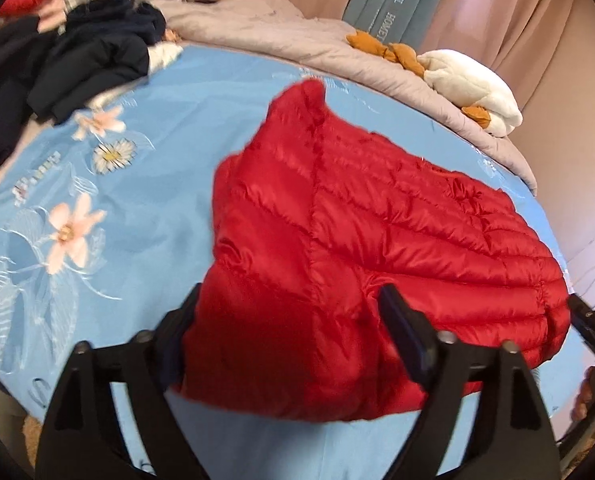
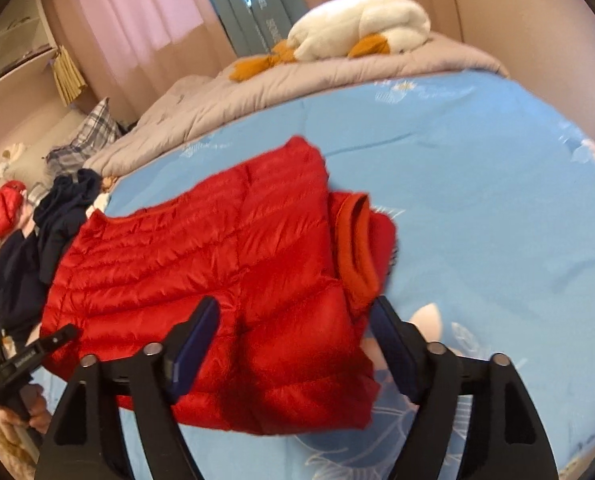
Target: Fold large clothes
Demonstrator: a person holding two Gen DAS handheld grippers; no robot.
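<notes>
We see soft, even daylight in both views; it comes through the pink curtains (image 2: 137, 12) behind the bed. The red jacket (image 1: 377, 240) shows small shiny glare on its quilted ridges, and its near part lies in shadow. The blue bedsheet (image 1: 157, 200) is bright. Both pictures are slightly blurred, most at the dark clothes (image 1: 77, 64). The fisheye bends the bed edges, and the corners are black.
</notes>
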